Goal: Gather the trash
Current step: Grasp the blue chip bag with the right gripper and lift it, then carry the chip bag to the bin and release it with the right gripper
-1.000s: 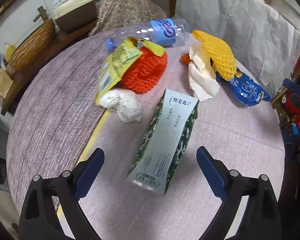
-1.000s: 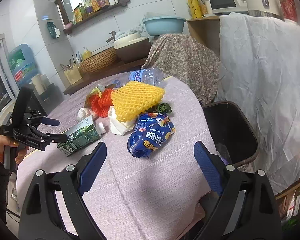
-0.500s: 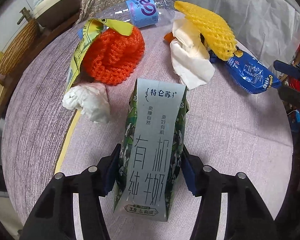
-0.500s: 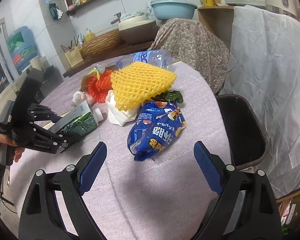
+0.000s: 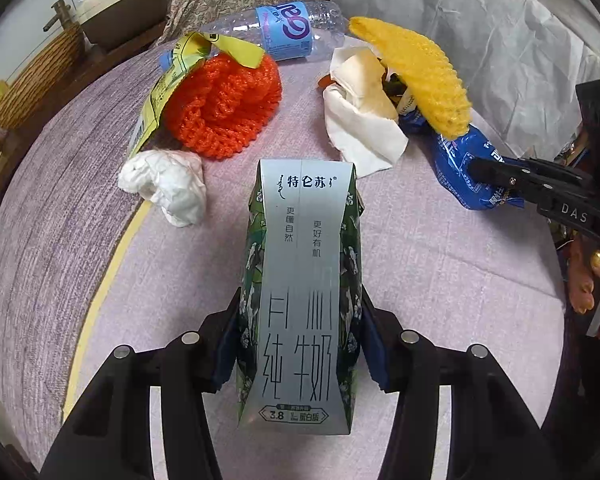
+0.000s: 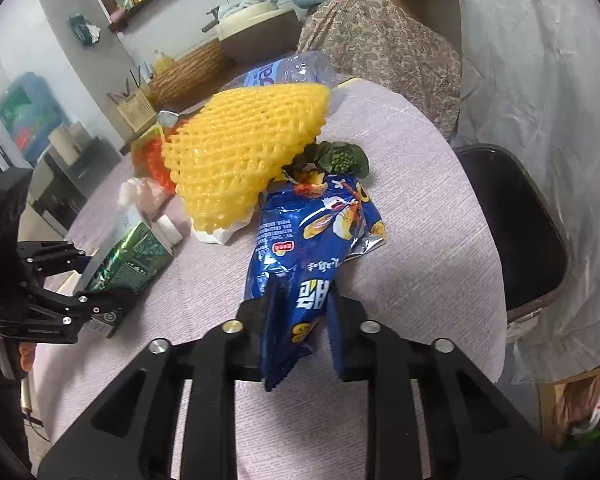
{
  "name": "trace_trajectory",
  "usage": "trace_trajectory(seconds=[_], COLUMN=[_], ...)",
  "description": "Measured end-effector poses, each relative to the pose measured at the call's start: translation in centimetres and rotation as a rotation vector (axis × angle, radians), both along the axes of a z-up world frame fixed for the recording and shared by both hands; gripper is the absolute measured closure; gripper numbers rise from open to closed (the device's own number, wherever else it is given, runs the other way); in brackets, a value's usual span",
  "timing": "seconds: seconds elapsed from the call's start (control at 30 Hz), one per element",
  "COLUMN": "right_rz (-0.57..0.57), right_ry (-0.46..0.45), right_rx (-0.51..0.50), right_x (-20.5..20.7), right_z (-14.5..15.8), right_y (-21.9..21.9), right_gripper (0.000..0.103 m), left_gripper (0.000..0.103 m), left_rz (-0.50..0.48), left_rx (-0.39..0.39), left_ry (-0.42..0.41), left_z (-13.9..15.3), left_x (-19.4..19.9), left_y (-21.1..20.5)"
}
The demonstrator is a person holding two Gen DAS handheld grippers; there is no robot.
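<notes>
Closing, left gripper (image 5: 298,344) clamps milk carton (image 5: 300,280); right gripper (image 6: 300,312) pinches chip bag (image 6: 312,240) near table edge (image 6: 488,280).

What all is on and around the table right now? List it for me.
milk carton: 1, green-silver, between left jaws
snack bag: 1, blue, between right jaws
foam fruit net: 1, yellow, atop the pile
orange foam net: 1, far side of table
plastic bottle: 1, clear, far edge
tissue wad: 1, white, beside carton
trash bin: 1, black, right of table
left gripper: closing on carton
right gripper: closing on bag
</notes>
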State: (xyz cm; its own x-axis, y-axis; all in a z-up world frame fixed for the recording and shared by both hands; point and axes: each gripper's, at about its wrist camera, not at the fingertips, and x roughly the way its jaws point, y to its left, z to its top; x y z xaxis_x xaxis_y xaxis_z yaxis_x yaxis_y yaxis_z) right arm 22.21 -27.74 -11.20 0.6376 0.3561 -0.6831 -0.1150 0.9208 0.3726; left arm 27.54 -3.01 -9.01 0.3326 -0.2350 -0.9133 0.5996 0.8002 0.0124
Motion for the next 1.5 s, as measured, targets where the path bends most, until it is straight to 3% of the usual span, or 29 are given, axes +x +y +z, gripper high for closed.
trace_trajectory(seconds=[0.2, 0.43, 0.6, 0.83, 1.0, 1.2, 1.27, 1.37, 1.43, 1.5], right_rz=[0.072, 0.126, 0.163, 0.293, 0.3, 0.203, 0.129, 0.022, 0.027, 0.028], right_ry=[-0.026, -0.165, -0.266, -0.268, -0.299, -0.372, -0.391, -0.369, -0.328, -0.313], right_rx=[0.034, -0.162, -0.231, -0.129, -0.064, 0.05, 0.045, 0.077, 0.122, 0.106], right_x=[-2.3, -5.3, -7.9, -8.8, -9.6, -9.9, -9.7, -8.4, -7.2, -6.7], right_z=[0.9, 3.3, 5.6, 7.5, 7.9, 10.1, 10.7, 10.6, 9.9, 9.4], right_y=[-0.1, 2.7, 3.9, 4.3, 3.7, -0.4, -2.5, -6.0, -7.3, -7.5], right_gripper=[0.094, 0.099, 0.1, 0.1, 0.1, 0.1, 0.1, 0.1, 0.1, 0.1], left_gripper=[0.052, 0.052, 0.052, 0.052, 0.052, 0.052, 0.052, 0.052, 0.052, 0.052], left_rz=[0.015, 0.052, 0.083, 0.109, 0.112, 0.07, 0.041, 0.013, -0.014, -0.027], left_rx=[-0.073, -0.183, -0.239, -0.294, -0.322, -0.366, -0.393, -0.407, -0.414, -0.417], left_ry=[0.005, -0.011, -0.042, -0.095, -0.111, -0.142, -0.158, -0.158, -0.152, -0.152], left_z=[0.3, 1.8, 3.4, 6.1, 7.1, 9.6, 10.9, 12.0, 12.2, 12.2], left_x=[-2.0, -3.6, -4.2, -4.9, -5.2, -5.0, -4.7, -3.9, -3.4, -3.0], left_y=[0.3, 1.6, 2.7, 3.6, 3.7, 1.3, -0.1, -2.6, -4.6, -6.1])
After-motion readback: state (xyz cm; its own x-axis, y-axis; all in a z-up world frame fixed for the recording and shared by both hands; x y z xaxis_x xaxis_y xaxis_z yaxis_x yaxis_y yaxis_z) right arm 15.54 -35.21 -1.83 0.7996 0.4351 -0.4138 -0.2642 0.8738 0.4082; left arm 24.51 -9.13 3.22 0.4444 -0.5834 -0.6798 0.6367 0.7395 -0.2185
